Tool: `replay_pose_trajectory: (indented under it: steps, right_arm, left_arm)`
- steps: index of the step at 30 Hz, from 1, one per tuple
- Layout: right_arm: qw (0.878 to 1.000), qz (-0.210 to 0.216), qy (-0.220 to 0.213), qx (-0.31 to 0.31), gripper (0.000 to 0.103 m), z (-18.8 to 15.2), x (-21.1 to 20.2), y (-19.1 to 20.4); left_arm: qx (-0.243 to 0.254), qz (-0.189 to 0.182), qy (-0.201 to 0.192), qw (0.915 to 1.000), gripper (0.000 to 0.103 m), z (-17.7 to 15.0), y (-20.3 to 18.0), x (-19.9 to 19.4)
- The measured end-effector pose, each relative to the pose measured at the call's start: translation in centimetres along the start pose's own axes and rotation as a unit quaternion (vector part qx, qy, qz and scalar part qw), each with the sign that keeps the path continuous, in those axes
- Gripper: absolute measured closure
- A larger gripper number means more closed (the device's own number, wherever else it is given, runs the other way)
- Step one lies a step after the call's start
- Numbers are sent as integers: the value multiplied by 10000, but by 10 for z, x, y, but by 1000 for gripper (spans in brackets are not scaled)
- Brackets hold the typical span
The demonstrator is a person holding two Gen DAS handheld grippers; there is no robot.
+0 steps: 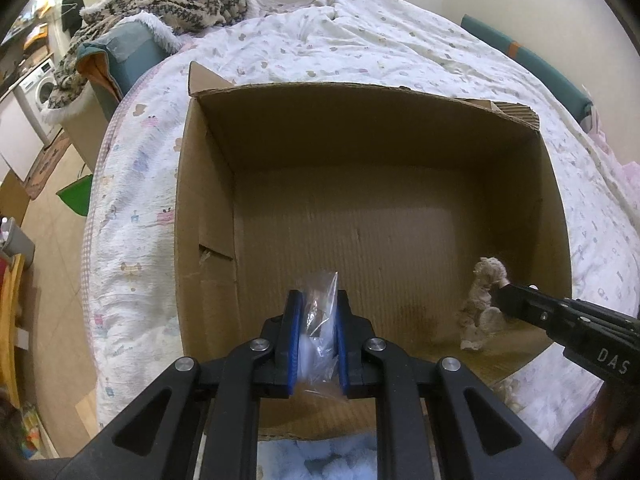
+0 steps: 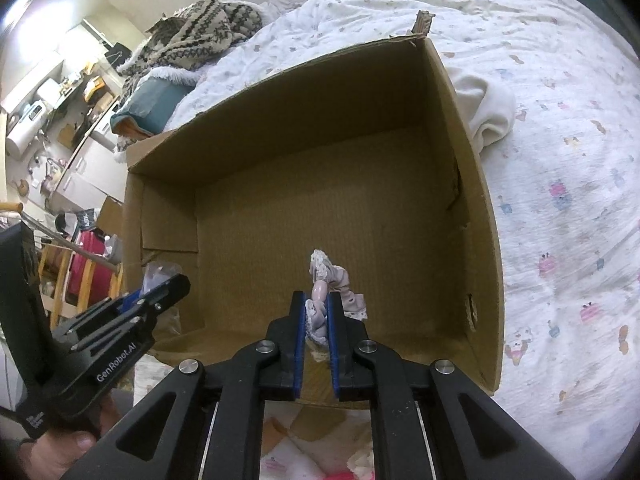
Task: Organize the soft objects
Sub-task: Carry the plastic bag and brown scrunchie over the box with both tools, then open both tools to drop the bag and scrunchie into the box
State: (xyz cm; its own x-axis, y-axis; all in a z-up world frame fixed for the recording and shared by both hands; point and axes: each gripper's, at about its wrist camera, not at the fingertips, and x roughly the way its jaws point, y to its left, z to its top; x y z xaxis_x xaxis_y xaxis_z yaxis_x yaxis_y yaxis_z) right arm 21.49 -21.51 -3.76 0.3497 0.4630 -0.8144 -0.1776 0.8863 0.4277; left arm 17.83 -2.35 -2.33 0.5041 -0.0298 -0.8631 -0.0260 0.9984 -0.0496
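Over the open cardboard box (image 1: pixel 360 152) on the bed (image 1: pixel 132 208), both claws hang loaded: left claw (image 1: pixel 318 320) pinches a crinkly clear plastic bag (image 1: pixel 320 300) between its pads, right claw (image 2: pixel 318 316) clamps a lace-trimmed pale cloth (image 2: pixel 340 284) poking past its tips.

The cardboard box (image 1: pixel 360 208) stands open at the top on the bed (image 1: pixel 400 52), and its brown floor is bare over the whole middle and far part, so a gripper can pass down there freely. Its four upright walls close the sides. Near the front wall, the left gripper (image 1: pixel 318 320) with a clear plastic bag (image 1: pixel 320 300) and the right gripper (image 2: pixel 318 316) with a pale cloth doll (image 2: pixel 336 280) take the room.
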Motion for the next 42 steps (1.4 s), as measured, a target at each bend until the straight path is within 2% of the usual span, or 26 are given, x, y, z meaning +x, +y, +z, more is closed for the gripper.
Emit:
replay_pose_trajectory:
  steps: [1,2,4,5,6,8,15,18,20,22,40,42]
  right_arm:
    - [10000,43,-4,-6,87,0,-1,1]
    - [10000,68,-14,-14,77,0,-2,1]
    - [9999,75,-42,-55,52,0,-3,4]
    - [9999,31,-89,-80,31,-1,-5,5]
    - [9998,-59,-157,-113,27,-1,-7,6]
    - [9992,-236,-218,-230,27,0,-9,8]
    - [9996,-204,-194,12,27,3,-8,-1]
    - [9996,-197,-212,70,27,3,-9,-3]
    - [9995,-201,-220,77,27,3,-10,-3]
    - [9995,-200,-218,72,27,3,-10,-3]
    - [9988,-181,-427,175,27,1,-30,-4]
    - [9986,-176,-456,217,27,-2,-34,-5]
  left_arm:
    - [5,4,-6,10000,89,0,0,0]
    - [10,5,-10,10000,89,-1,-1,0]
    - [21,8,-2,10000,89,-1,-1,0]
    - [21,15,2,10000,89,-1,-1,0]
    - [20,19,6,10000,89,-2,-1,0]
    - [31,22,20,10000,88,0,-1,1]
    - [97,-16,19,9999,84,-1,-6,0]
    - [93,-31,-23,9999,69,-1,-6,-2]
    - [96,-22,-75,9999,49,-1,-8,-4]
    - [82,-28,-129,9999,43,-1,-7,-7]
    - [-81,-81,-282,9995,42,-7,2,-35]
    - [-186,-22,-400,9990,34,-9,7,-44]
